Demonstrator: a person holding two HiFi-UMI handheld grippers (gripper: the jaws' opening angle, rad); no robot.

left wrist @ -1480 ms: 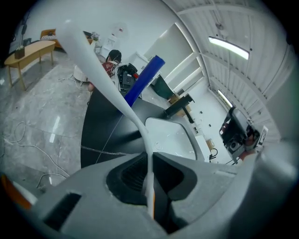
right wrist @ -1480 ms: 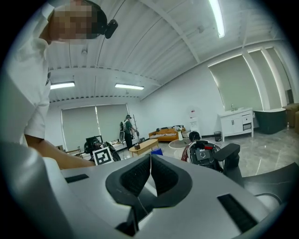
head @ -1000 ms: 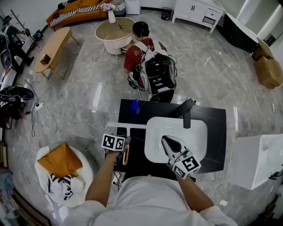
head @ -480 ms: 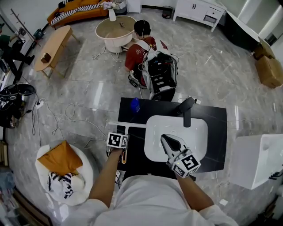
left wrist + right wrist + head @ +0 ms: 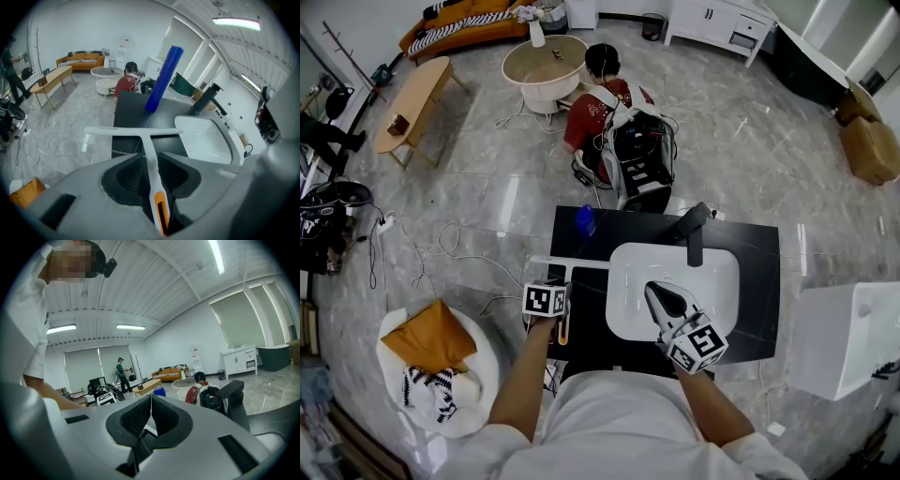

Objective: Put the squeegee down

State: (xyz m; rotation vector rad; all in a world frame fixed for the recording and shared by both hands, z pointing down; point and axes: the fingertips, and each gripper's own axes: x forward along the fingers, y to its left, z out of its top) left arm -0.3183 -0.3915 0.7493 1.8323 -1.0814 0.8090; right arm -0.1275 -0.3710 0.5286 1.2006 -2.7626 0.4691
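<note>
The squeegee point(image 5: 572, 265) is a white T with an orange-ended handle. Its blade point(image 5: 140, 132) lies crosswise over the left edge of the black counter point(image 5: 581, 309). My left gripper point(image 5: 560, 284) is shut on the handle, and in the left gripper view point(image 5: 149, 157) the orange end sits deep between the jaws. I cannot tell if the blade touches the counter. My right gripper point(image 5: 656, 292) hangs over the white sink point(image 5: 717, 272), shut with nothing in it; the right gripper view point(image 5: 151, 401) shows its pads pressed together.
A blue bottle point(image 5: 586, 223) stands at the counter's far left corner point(image 5: 164, 77). A black faucet point(image 5: 694, 234) rises behind the sink. A person point(image 5: 605, 103) crouches on the floor beyond the counter. An orange cushion on a white seat point(image 5: 431, 342) sits to my left.
The left gripper has shifted slightly right and rolled over the handle, still holding the squeegee. The right gripper has hardly moved.
</note>
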